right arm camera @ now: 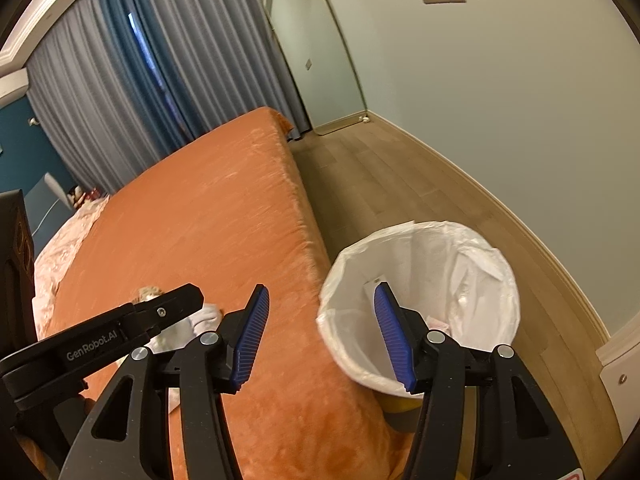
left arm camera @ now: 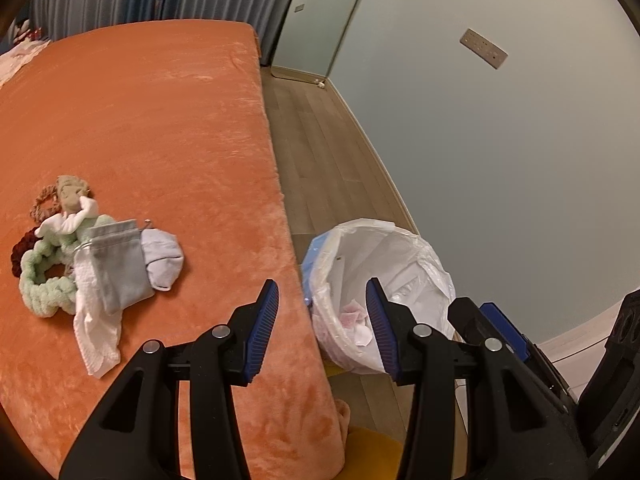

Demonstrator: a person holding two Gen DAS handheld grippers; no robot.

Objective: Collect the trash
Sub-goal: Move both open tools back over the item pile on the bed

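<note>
bed (left arm camera: 160,120): orange plush cover, fills the left of both views; carries the pile.
bin (left arm camera: 380,292): white liner, on the floor just right of the bed's edge; some pinkish and white scraps already at the bottom.
pile (left arm camera: 92,256): near-left on the bed, well apart from the bin. Green, brown and dark red scrunchies, grey pouch, pale mask, white cloths, all overlapping. Which bits count as trash I can't tell for sure; the white cloths look likeliest.
step: judged to be between drops, both tools empty over the bin side; next is going back left for a piece.
how: come down over one loose edge of cloth, pinch that only, lift clear of the scrunchies before swinging right; release only once above the liner mouth.
left gripper (left arm camera: 322,332): fingers wide apart, nothing between them, touching nothing; straddles the bed edge and bin.
right gripper (right arm camera: 320,336): fingers equally spread, empty, above the bin rim.
</note>
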